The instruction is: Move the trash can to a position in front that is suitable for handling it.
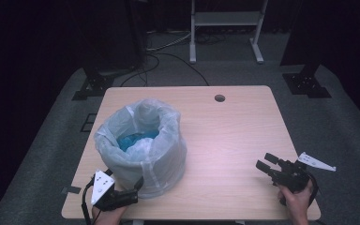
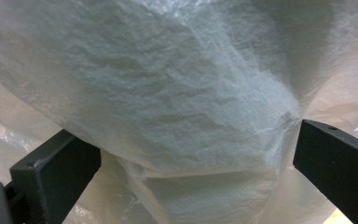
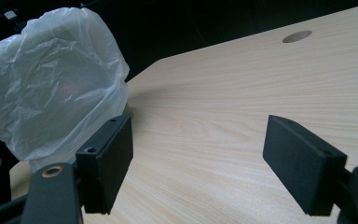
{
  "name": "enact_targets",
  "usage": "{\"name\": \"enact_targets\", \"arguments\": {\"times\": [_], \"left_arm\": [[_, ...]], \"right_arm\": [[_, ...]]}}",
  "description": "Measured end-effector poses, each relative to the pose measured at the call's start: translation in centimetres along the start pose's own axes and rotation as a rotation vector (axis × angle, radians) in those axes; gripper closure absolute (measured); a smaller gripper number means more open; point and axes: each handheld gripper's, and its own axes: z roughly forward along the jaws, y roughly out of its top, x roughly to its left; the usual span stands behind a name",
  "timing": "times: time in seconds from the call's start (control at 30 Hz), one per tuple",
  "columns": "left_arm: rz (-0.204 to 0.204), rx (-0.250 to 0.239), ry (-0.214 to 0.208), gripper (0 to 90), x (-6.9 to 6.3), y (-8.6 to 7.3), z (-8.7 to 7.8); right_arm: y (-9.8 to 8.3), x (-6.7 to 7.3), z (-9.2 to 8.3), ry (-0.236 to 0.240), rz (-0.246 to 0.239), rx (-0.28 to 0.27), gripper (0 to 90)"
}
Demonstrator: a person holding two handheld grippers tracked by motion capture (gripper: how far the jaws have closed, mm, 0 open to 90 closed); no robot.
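1. The bin (image 1: 143,145) stands left of centre in the high view, a round container lined with a translucent white plastic liner (image 1: 164,154) that folds over the rim and drapes down the outside, crinkled all over. Something blue (image 1: 133,139) lies inside.
2. In the left gripper view the crumpled liner (image 2: 177,93) bulges right up against the camera; in the right gripper view it sits at the upper left (image 3: 51,84).
3. The left gripper (image 1: 138,183) lies low at the bottom left of the high view, aimed at the base of the bin. Its jaws are spread wide with the draped plastic bulging between them; I cannot tell whether they touch it.
4. The right gripper (image 1: 266,162) sits at the lower right, well apart from the bin, held by a hand (image 1: 296,197). Its jaws are parted and hold nothing, over bare wood.
5. The worktop (image 1: 234,136) is pale wood grain with a round cable hole (image 1: 220,98) near its far edge.
6. Around it lies grey carpet (image 1: 337,136); a white frame (image 1: 225,28) stands beyond in the dark room.
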Motion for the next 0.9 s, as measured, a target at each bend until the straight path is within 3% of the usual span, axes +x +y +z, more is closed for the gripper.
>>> {"name": "enact_targets", "arguments": {"times": [0.33,0.9], "left_arm": [[-0.041,0.031,0.008,0.0,0.0,1.2,3.0],[-0.053,0.034,0.023,0.0,0.1,3.0,7.3]], "right_arm": [[0.0,-0.1,-0.1,0.001,-0.001,-0.001,24.0],[0.0,-0.3,0.0,0.004,-0.002,0.004,24.0]]}}
